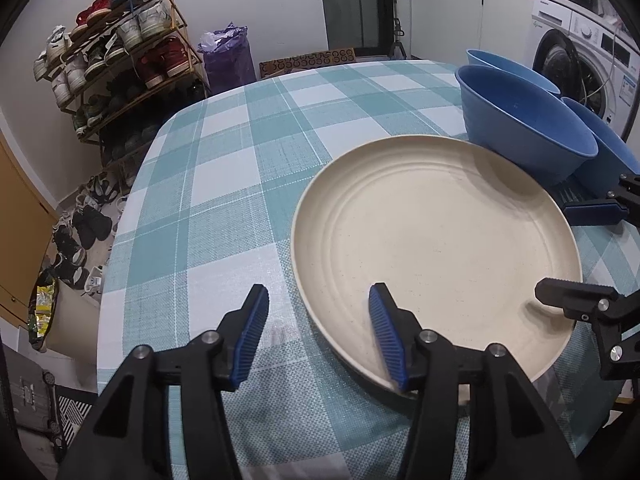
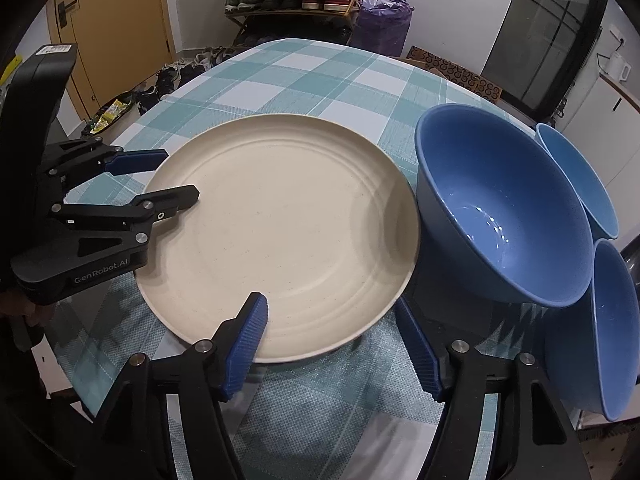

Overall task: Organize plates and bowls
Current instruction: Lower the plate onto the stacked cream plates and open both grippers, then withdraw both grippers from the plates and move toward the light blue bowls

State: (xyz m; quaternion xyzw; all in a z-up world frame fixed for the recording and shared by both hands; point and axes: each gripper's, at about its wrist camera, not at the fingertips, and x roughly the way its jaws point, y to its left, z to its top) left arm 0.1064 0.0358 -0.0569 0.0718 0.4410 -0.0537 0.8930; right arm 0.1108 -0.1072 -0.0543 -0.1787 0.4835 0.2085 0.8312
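Note:
A wide cream plate [image 1: 436,240] [image 2: 280,232] lies flat on the teal checked tablecloth [image 1: 224,184]. My left gripper [image 1: 319,304] [image 2: 176,176] stands open astride the plate's left rim, one blue pad above the plate and the other over the cloth. My right gripper [image 2: 330,312] [image 1: 568,248] is open at the opposite rim, one finger over the plate and the other outside its edge. No pad presses on the plate. Three blue bowls [image 2: 500,208] [image 2: 576,176] [image 2: 612,328] lean tilted against each other beside the plate, seen at the upper right [image 1: 520,132] in the left wrist view.
A shoe rack [image 1: 120,48] and a purple bag [image 1: 228,60] stand beyond the table's far edge, with shoes on the floor. A washing machine [image 1: 580,60] is behind the bowls. A wooden door [image 2: 116,32] is at the far left.

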